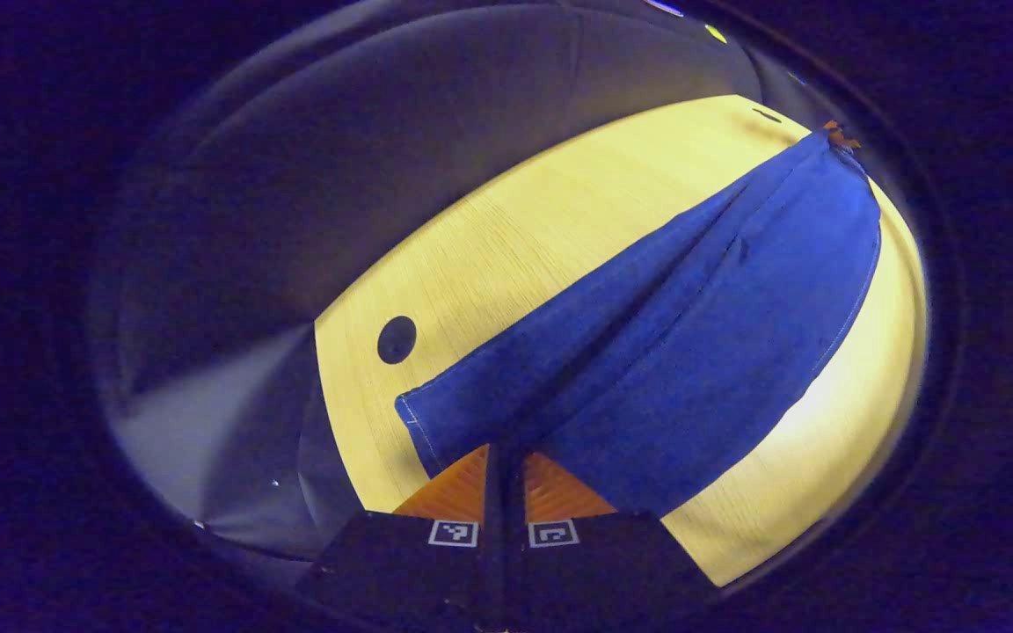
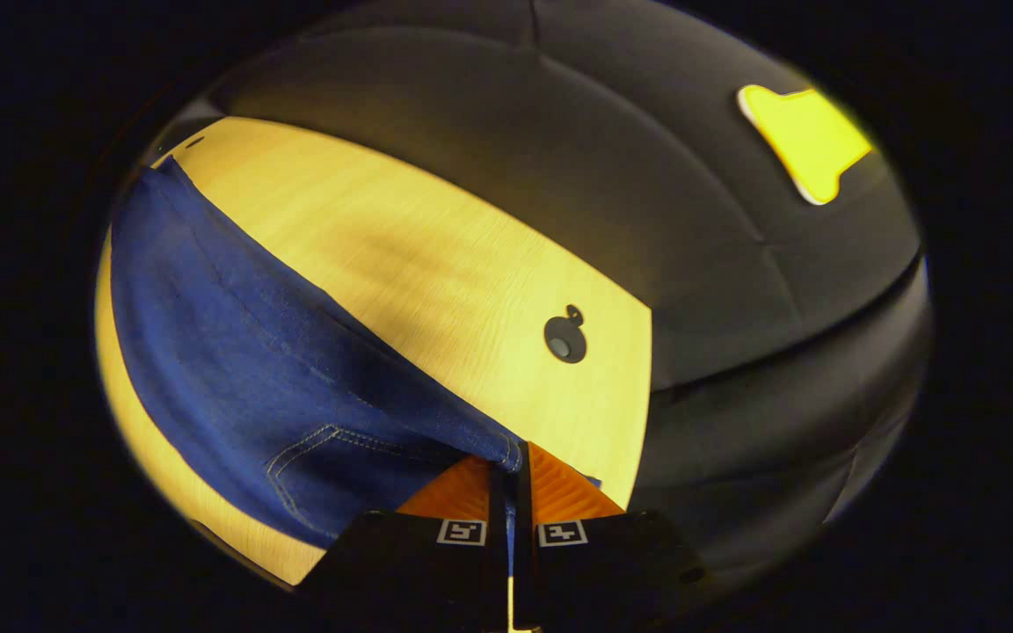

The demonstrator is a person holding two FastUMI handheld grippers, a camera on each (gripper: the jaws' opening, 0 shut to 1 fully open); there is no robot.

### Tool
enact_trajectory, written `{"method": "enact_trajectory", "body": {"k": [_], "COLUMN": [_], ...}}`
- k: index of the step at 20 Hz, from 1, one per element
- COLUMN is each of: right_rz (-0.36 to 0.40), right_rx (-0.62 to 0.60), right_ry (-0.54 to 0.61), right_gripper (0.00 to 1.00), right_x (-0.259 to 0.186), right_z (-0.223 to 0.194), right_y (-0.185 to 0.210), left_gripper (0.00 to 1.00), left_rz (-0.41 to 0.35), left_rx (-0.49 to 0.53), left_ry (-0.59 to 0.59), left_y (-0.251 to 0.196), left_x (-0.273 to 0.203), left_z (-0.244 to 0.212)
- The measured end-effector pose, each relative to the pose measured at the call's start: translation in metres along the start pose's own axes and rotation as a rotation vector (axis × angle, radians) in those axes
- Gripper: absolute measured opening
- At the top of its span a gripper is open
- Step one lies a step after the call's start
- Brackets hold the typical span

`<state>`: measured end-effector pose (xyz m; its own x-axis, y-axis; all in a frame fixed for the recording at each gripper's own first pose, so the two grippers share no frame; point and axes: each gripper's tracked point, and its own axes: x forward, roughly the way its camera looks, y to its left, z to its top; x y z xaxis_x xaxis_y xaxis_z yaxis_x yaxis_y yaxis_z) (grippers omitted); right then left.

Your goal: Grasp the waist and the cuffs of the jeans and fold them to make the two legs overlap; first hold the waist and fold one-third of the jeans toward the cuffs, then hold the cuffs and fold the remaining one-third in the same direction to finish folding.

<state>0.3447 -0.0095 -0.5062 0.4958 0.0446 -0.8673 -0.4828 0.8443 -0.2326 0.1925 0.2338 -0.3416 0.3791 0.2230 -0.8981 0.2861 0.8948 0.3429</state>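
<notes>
Blue jeans (image 1: 691, 325) hang stretched over the light wooden table (image 1: 506, 246), the two legs lying one over the other. My left gripper (image 1: 505, 457) is shut on the cuff end, with denim pinched between its fingers. At the far end of the cloth, the other gripper (image 1: 841, 136) shows as a small shape holding the waist. In the right gripper view, my right gripper (image 2: 511, 470) is shut on the waist edge of the jeans (image 2: 234, 352), close to a stitched back pocket (image 2: 331, 466). From there the legs run away to the upper left.
A round dark hole (image 1: 397, 339) sits in the tabletop near the cuffs, and another hole (image 2: 564, 338) lies near the waist end on the table (image 2: 436, 264). Dark booth cloth (image 2: 735, 264) surrounds the table past its edges.
</notes>
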Motion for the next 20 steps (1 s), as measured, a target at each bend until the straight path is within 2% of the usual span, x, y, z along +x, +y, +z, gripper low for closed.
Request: {"method": "enact_trajectory", "body": {"k": [1, 2, 4, 5, 6, 7, 8, 9, 11, 13, 16, 18, 20], "right_rz": [0.003, 0.002, -0.019, -0.03, -0.05, -0.062, -0.07, -0.07, -0.088, -0.085, -0.081, -0.046, -0.015], "right_rx": [0.004, 0.019, 0.028, 0.014, -0.003, -0.011, -0.005, 0.024, 0.129, 0.275, 0.563, 0.815, 1.066], "right_ry": [0.011, 0.022, 0.023, -0.004, -0.025, -0.047, -0.076, -0.115, -0.19, -0.243, -0.321, -0.344, -0.324], "right_gripper": [0.07, 0.07, 0.11, 0.2, 0.37, 0.54, 0.65, 0.7, 0.97, 0.98, 0.98, 0.97, 0.97], "right_x": [0.014, 0.02, 0.02, 0.019, 0.018, 0.009, 0.002, -0.005, -0.025, -0.047, -0.086, -0.105, -0.104], "right_z": [-0.004, -0.005, -0.001, 0.007, 0.011, 0.015, 0.021, 0.029, 0.045, 0.054, 0.058, 0.043, 0.009], "right_y": [0.002, 0.003, 0.002, 0.0, -0.002, -0.004, -0.007, -0.009, -0.026, -0.045, -0.079, -0.091, -0.103], "left_gripper": [0.08, 0.18, 0.69, 0.77, 0.9, 0.95, 0.96, 0.96, 0.98, 0.98, 0.97, 0.97, 0.97], "left_rz": [0.013, 0.041, 0.084, 0.118, 0.146, 0.161, 0.18, 0.187, 0.201, 0.21, 0.196, 0.149, 0.103], "left_rx": [0.021, 0.049, 0.085, 0.088, 0.07, 0.036, -0.002, -0.032, -0.069, -0.104, -0.21, -0.295, -0.334], "left_ry": [0.011, 0.024, 0.028, 0.008, -0.047, -0.113, -0.18, -0.245, -0.361, -0.47, -0.58, -0.672, -0.738], "left_y": [0.004, 0.011, 0.024, 0.029, 0.033, 0.032, 0.031, 0.032, 0.035, 0.031, 0.027, 0.018, 0.012], "left_x": [0.008, 0.013, 0.019, 0.017, 0.012, 0.005, -0.008, -0.02, -0.044, -0.082, -0.128, -0.156, -0.18], "left_z": [0.001, 0.002, 0.002, 0.007, 0.018, 0.031, 0.04, 0.05, 0.068, 0.087, 0.095, 0.101, 0.096]}}
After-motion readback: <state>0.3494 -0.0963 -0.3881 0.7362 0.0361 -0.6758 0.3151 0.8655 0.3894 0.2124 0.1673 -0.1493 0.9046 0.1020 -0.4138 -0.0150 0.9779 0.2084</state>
